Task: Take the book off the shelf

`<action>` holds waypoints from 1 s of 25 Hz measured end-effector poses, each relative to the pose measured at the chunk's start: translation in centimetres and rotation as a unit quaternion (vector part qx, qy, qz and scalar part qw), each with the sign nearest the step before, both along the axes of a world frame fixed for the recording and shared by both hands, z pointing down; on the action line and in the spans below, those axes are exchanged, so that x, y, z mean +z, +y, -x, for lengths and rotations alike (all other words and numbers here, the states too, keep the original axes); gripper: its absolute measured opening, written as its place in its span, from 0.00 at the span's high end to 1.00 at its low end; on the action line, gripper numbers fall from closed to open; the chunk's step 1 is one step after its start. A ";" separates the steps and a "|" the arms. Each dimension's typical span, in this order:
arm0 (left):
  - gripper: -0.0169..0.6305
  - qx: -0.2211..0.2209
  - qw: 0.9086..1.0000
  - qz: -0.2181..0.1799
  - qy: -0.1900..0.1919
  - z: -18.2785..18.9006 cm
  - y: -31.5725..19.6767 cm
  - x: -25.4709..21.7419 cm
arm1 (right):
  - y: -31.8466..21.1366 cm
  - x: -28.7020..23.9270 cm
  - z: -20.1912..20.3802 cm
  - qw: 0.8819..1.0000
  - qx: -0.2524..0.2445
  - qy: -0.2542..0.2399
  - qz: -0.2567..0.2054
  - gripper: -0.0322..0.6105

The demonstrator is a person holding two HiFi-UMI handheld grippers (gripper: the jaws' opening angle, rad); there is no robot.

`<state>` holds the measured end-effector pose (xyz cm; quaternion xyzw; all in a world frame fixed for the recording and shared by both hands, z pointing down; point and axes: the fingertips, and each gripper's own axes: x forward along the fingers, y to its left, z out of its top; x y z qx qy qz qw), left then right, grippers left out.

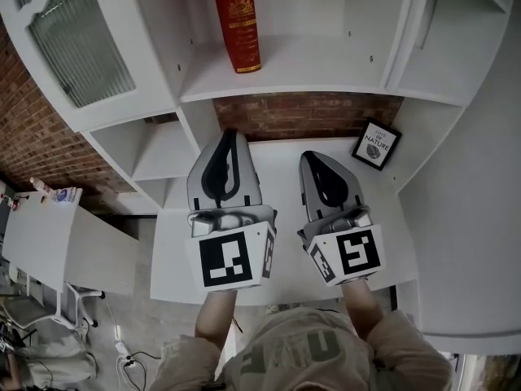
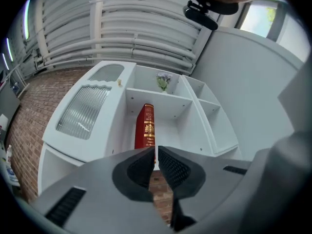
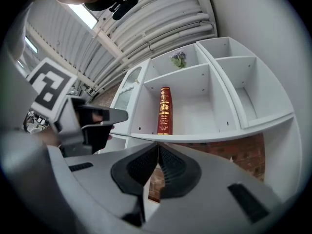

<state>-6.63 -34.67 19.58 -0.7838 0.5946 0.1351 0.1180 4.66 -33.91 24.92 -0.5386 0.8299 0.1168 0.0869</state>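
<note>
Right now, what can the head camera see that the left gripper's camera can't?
Only the head view shows the small framed picture on the white desk, and the right gripper.

Only the left gripper view shows the little bunch of flowers on the top shelf, and the ribbed ceiling.

Both show the red book standing upright on the white shelf, the ribbed glass cabinet door and the brick wall.

All 3 views share the book.
</note>
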 end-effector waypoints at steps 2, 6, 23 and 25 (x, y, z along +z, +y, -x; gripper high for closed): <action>0.74 0.007 1.000 -0.007 -0.012 -0.5 -1.6 -2.6 | 0.5 -0.4 -0.1 1.000 -0.004 0.011 -0.006 0.93; 0.45 -0.005 0.998 -0.045 0.032 -0.2 -5.3 -9.8 | 0.6 -1.0 -1.0 1.000 -0.002 0.012 -0.009 0.93; 0.38 -0.129 0.988 0.086 -0.006 -1.1 -22.7 -12.5 | 1.0 -0.8 -8.0 0.996 0.084 0.010 0.009 0.93; 0.38 -0.127 0.987 0.097 -0.006 -1.0 -23.4 -12.1 | 0.9 -0.6 -9.0 0.996 0.094 0.007 0.012 0.93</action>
